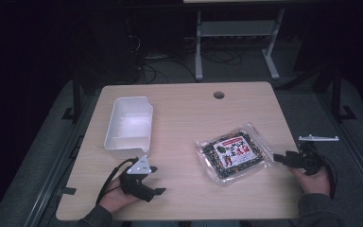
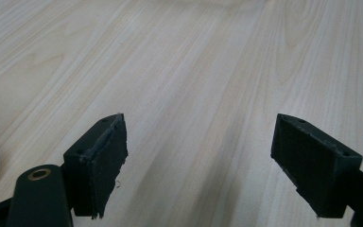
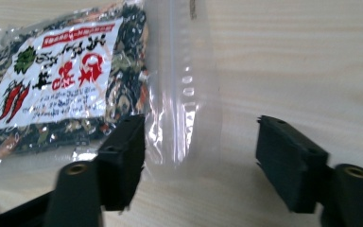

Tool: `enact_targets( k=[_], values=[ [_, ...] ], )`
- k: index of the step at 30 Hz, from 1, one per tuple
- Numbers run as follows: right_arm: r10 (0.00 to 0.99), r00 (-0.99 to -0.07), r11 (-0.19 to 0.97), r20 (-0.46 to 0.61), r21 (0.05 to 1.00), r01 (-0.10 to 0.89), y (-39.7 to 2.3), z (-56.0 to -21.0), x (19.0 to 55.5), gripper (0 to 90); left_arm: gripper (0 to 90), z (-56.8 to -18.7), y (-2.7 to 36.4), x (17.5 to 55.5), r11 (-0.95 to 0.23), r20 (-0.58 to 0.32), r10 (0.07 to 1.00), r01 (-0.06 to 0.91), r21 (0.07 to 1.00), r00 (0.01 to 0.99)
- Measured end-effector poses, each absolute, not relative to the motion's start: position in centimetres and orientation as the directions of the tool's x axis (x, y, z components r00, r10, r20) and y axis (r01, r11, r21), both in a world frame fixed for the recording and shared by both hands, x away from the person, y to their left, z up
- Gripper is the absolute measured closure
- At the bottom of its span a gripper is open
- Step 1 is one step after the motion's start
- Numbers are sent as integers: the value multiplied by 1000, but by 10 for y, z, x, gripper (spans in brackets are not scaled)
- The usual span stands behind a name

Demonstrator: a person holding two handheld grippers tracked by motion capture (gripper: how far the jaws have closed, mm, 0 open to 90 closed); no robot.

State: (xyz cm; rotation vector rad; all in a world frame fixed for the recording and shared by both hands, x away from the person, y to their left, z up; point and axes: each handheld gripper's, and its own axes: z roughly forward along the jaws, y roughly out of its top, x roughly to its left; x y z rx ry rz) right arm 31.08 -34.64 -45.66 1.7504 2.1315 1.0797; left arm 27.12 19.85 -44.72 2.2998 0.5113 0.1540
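Note:
A clear plastic bag of dark dried food with a red and white label lies flat on the wooden table, right of centre. My right gripper is open at the bag's right edge. In the right gripper view the bag's clear zip strip lies between the spread jaws, and the label is at upper left. My left gripper is open near the table's front left. In the left gripper view, bare wood lies between its jaws.
A white plastic bin stands empty at the left of the table, just beyond the left gripper. A round cable hole sits near the far edge. Dark floor, cables and a metal stand leg lie behind the table.

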Motion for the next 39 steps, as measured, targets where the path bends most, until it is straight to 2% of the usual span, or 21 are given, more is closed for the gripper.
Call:
enact_targets(
  k=[3,4,9,20,22,23,26,39],
  values=[
    [907,-287,36,309,621,783,-347,-460,309,375,186,-448,198,271,-632,-44,406,315,708,913],
    [898,-291,27,329,620,784,-347,-463,308,416,187,-448,198,271,-633,-44,405,315,708,913],
    [883,-298,13,361,617,787,-347,-468,309,481,186,-448,198,271,-632,-45,405,315,708,913],
    [863,-315,2,396,619,785,-347,-469,308,771,191,-448,198,272,-631,-48,406,318,708,913],
    [859,-318,-3,402,624,782,-347,-468,308,794,193,-448,198,272,-632,-48,404,317,707,913],
    [850,-323,-14,416,630,776,-348,-466,307,846,194,-448,197,273,-633,-49,404,318,706,914],
    [841,-332,-22,428,640,768,-348,-463,306,890,195,-448,197,273,-633,-51,403,318,706,914],
    [850,-385,35,360,690,723,-338,-437,303,899,196,-446,197,274,-624,-59,402,321,712,914]
  ],
)
